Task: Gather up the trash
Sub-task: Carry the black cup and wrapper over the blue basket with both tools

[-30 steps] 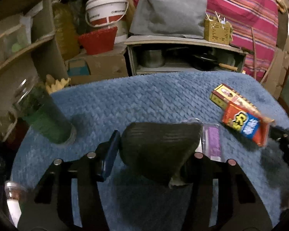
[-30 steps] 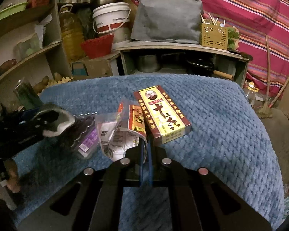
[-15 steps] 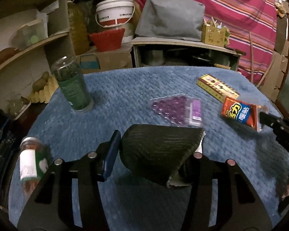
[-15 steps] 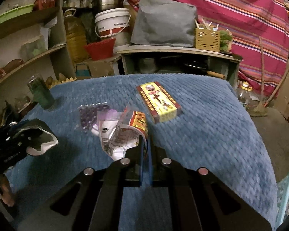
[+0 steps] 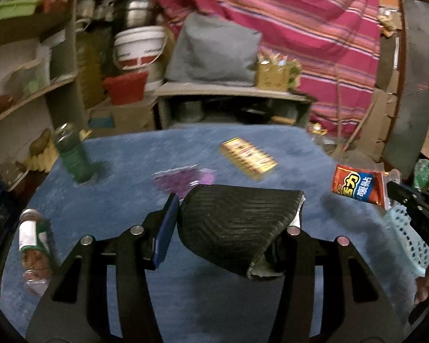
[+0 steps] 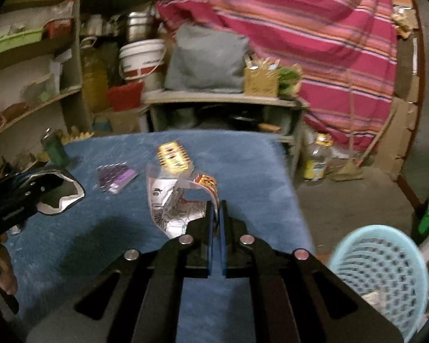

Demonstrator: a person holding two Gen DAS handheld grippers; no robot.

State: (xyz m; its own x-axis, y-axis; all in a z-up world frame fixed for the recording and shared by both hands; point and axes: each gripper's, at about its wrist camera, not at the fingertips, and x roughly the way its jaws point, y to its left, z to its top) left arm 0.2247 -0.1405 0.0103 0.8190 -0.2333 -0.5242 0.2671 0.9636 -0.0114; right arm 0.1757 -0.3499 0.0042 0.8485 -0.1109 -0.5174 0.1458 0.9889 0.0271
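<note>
Black ribbed pouch [image 5: 237, 225] clamped in left gripper [image 5: 231, 223], lower centre. Crinkled red-and-white foil wrapper [image 6: 183, 200] pinched by right gripper [image 6: 215, 211]; pale-blue perforated plastic basket [image 6: 386, 268] lower right. Risk: thin wrapper slipping mid-carry, landing short of basket.

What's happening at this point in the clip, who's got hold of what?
A person is clearing trash off a blue-covered table with two handheld tongs. The left tongs are shut on a dark ribbed pouch; the right tongs pinch a crumpled snack wrapper. Both pieces hang clear of the cloth. A light blue basket sits low beside the table on the right. A yellow box, a purple blister pack and a green jar remain on the table.
</note>
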